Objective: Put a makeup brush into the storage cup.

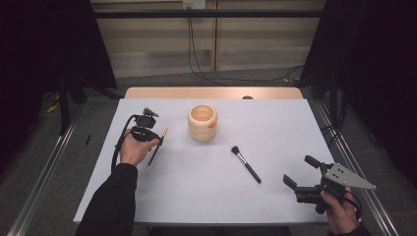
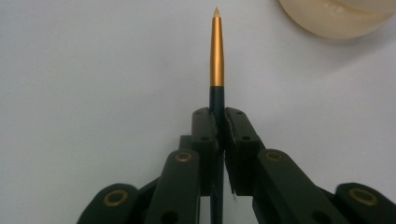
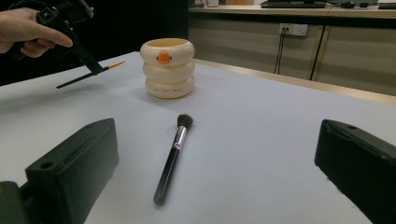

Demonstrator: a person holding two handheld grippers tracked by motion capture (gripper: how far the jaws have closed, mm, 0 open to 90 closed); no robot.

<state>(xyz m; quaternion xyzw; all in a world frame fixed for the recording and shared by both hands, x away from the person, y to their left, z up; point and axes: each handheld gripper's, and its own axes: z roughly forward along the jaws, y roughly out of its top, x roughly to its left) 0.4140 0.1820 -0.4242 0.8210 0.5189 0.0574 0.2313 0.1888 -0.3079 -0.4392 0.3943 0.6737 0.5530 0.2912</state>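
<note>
Left of centre in the high view, the left tongs [image 1: 155,132] are clamped on a thin brush [image 1: 158,146], held off the white surface [image 1: 206,196]. Brush: dark slim handle, gold ferrule, small pale pointed tip. In the left gripper view the pads pinch the dark handle just below the ferrule, with the tip [image 2: 216,11] pointing at the top of the frame. Just right of it, upper centre, a cream holder [image 1: 202,123] of stacked rings with an orange mark, mouth open upward, near the brush but apart. Centre right, a black makeup brush [image 1: 245,163] with dark bristles lies flat on the surface. Lower right, the right tongs [image 1: 301,172] stand wide, holding nothing.
</note>
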